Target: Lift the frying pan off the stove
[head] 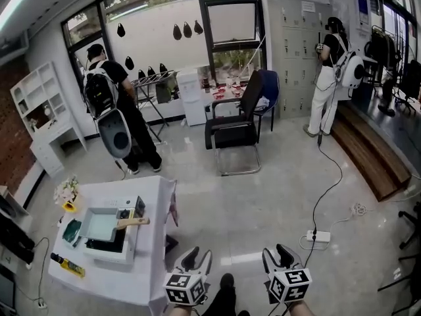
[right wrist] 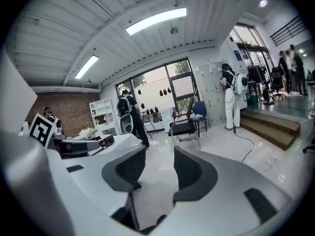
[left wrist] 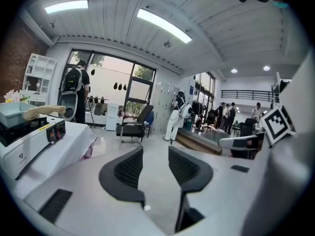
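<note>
A pale square frying pan (head: 100, 225) with a wooden handle (head: 133, 222) sits on a white stove (head: 112, 249) on the white-clothed table (head: 148, 268) at the lower left. In the left gripper view the pan (left wrist: 11, 114) and its handle (left wrist: 45, 111) show at the far left. My left gripper (head: 197, 259) hangs over the floor just right of the table, open and empty (left wrist: 155, 152). My right gripper (head: 278, 254) is further right, also open with nothing between its fingers (right wrist: 159, 154). Both are well clear of the pan.
On the table lie a yellow-capped bottle (head: 68, 266), a green item (head: 71, 230) and flowers (head: 66, 189). A black chair (head: 231, 133) stands mid-floor. A power strip with cable (head: 318, 236) lies to the right. Two people with backpacks (head: 112, 104) (head: 329, 71) stand far off.
</note>
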{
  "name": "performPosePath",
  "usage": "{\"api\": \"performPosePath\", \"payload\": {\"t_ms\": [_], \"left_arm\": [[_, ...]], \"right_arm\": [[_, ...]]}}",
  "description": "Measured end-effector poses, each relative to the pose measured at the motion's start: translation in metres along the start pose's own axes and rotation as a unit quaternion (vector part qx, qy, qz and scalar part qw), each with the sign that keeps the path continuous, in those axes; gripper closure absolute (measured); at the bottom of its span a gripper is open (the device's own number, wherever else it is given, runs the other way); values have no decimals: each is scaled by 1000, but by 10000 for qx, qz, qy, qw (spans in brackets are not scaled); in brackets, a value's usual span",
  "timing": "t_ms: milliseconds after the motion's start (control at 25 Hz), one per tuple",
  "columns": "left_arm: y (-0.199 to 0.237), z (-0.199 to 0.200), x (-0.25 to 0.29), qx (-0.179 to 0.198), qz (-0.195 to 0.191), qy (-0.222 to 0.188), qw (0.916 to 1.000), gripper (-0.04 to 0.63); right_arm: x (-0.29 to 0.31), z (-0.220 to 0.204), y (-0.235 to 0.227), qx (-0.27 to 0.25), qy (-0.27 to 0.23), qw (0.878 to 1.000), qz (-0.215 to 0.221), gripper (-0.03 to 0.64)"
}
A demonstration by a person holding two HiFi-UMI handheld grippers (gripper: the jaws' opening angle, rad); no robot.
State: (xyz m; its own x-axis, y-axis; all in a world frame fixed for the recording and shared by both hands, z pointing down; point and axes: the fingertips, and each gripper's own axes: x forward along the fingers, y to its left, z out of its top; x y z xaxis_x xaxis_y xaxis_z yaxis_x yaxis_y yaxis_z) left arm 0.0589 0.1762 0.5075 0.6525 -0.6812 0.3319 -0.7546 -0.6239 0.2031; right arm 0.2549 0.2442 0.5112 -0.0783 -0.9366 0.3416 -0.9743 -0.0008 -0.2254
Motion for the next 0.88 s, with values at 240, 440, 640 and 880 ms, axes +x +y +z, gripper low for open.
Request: {"api": "performPosePath", "payload": {"t_ms": [240,440,640,880], "left_arm": [[30,3,46,-128,-48,28,9999,442],[60,24,103,-102,-194,28,9998,437],[99,45,156,-122,-208,50,9997,437],[146,74,205,-213,-95,-14,9997,437]], "right_arm": [[49,7,-11,115,65,9999,58,419],[113,23,-22,37,234,9997,24,420],[177,46,-32,-71,331,9994,-67,420],[236,78,-43,17,143,9996,-256,420]]}}
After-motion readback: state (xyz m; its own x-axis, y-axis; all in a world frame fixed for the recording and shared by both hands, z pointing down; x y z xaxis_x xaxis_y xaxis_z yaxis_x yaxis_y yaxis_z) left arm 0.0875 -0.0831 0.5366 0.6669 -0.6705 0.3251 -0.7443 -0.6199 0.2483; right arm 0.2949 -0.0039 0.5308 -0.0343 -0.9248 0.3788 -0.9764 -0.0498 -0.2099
